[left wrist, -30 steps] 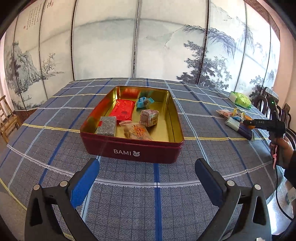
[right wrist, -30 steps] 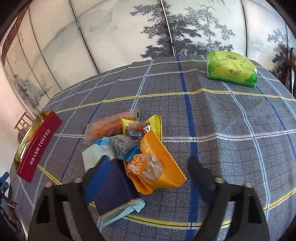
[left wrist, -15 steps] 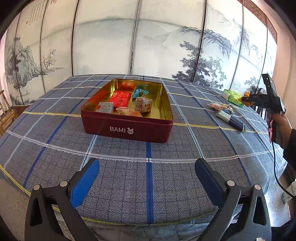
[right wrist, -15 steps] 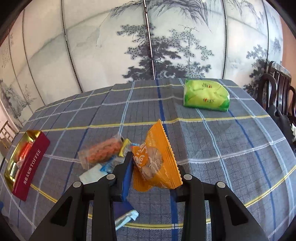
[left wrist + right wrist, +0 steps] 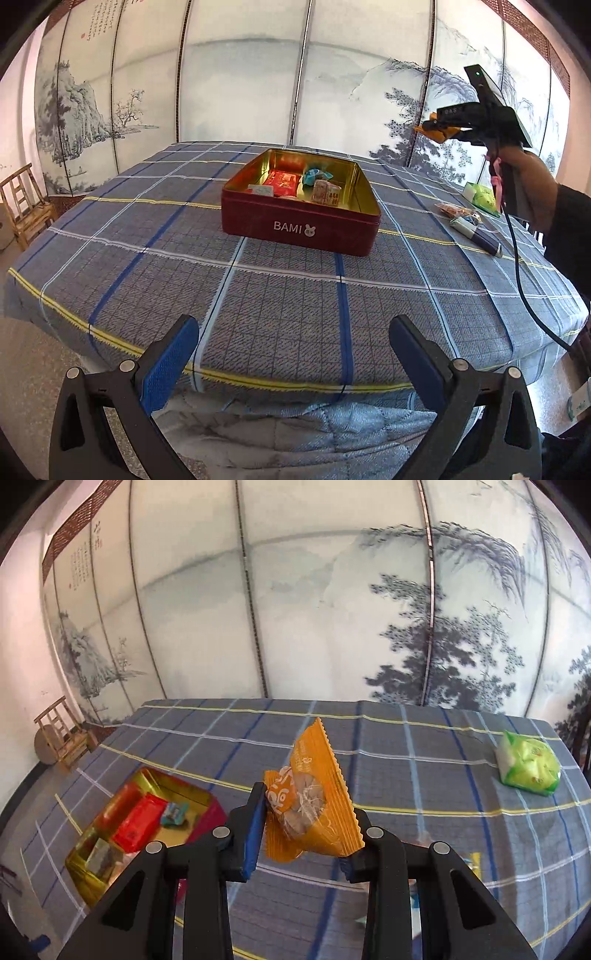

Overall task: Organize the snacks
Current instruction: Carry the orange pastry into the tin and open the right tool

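Observation:
My right gripper is shut on an orange snack packet and holds it in the air above the table. From the left wrist view the same right gripper hangs high at the right, a hand under it, the orange packet at its tip. A red tin marked BAMI, gold inside, stands on the checked cloth with several snacks in it; the tin lies low and left of the held packet. My left gripper stands open over the table's near edge with nothing between its fingers.
A green packet lies at the far right of the table. A few loose snacks lie right of the tin. A wooden chair stands off the table's left side. A painted folding screen closes the back.
The right gripper shut on the orange packet, lifted it off the pile and swung left toward the tin. The left gripper drew back toward the table's near edge.

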`<state>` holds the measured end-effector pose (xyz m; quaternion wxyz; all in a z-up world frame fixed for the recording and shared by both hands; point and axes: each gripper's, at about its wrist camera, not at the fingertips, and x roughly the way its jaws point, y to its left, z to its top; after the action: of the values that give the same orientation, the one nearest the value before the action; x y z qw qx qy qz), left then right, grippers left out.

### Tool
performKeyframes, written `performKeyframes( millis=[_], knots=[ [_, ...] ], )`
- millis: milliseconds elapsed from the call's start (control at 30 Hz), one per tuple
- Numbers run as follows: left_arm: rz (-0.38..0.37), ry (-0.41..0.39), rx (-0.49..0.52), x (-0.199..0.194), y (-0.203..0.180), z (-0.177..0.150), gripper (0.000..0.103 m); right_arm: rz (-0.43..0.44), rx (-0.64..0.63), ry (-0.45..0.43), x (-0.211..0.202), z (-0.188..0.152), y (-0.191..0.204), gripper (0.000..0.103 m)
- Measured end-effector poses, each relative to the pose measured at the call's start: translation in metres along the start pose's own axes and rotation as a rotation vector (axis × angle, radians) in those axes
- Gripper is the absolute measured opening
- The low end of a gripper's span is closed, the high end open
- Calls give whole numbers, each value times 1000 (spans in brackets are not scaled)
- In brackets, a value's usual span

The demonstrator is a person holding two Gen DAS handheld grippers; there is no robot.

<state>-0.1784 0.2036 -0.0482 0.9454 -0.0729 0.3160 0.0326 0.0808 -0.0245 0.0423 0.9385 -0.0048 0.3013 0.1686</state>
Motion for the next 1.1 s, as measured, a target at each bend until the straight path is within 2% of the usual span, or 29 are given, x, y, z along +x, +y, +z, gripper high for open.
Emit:
performKeyframes(
  millis=[233, 500, 733, 1100],
  knots=[
    [35, 10, -33, -11, 19, -12, 102, 70, -83, 25, 28, 11, 78, 35],
    [51, 18, -70, -16, 33, -21, 102, 122, -155, 85, 57, -1, 143, 35],
    [48, 30, -83, -15, 39, -26, 102, 139, -187, 131, 75, -14, 169, 35],
    [53, 57, -106, -11, 46, -31, 102, 138, -177, 204, 99, -30, 177, 35]
  ],
)
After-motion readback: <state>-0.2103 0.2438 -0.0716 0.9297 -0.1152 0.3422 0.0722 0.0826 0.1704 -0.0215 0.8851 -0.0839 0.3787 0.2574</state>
